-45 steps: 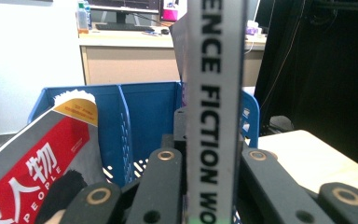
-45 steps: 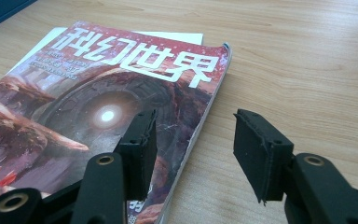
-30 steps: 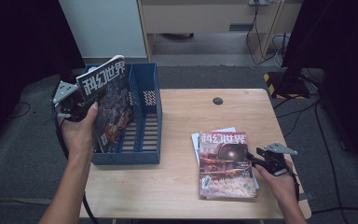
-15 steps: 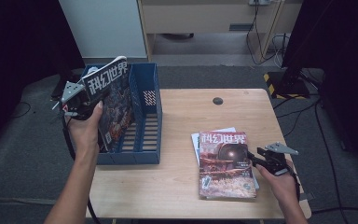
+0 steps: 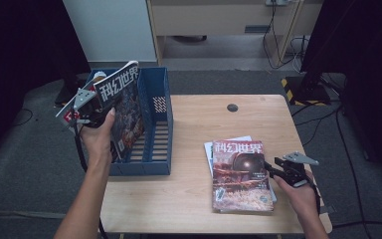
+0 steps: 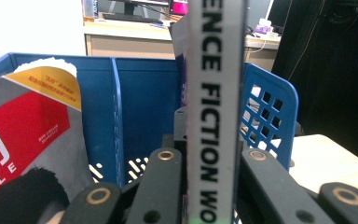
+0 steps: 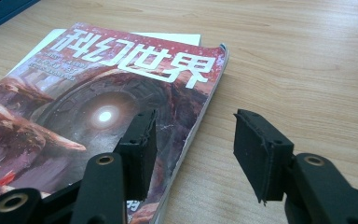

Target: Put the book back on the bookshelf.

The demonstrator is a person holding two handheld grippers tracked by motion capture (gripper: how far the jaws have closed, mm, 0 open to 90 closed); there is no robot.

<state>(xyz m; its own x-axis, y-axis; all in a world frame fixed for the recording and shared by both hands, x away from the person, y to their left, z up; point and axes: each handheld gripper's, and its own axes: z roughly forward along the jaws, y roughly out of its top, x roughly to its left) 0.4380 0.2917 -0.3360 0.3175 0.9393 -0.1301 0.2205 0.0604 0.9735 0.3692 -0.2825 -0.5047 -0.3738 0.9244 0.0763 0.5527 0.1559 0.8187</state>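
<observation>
So the right gripper (image 7: 193,156) sits low over the wooden bench (image 7: 307,60) with its two black jaws spread wide apart, nothing between them. The left jaw hangs over the near right edge of a sci-fi magazine (image 7: 102,107) lying flat, red cover with big white Chinese characters and a glowing ring. The right jaw is over bare wood. A white sheet (image 7: 168,37) pokes out from under the magazine's far edge.

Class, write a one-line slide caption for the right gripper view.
Open right gripper poised at the edge of the top magazine on the wooden table.
</observation>
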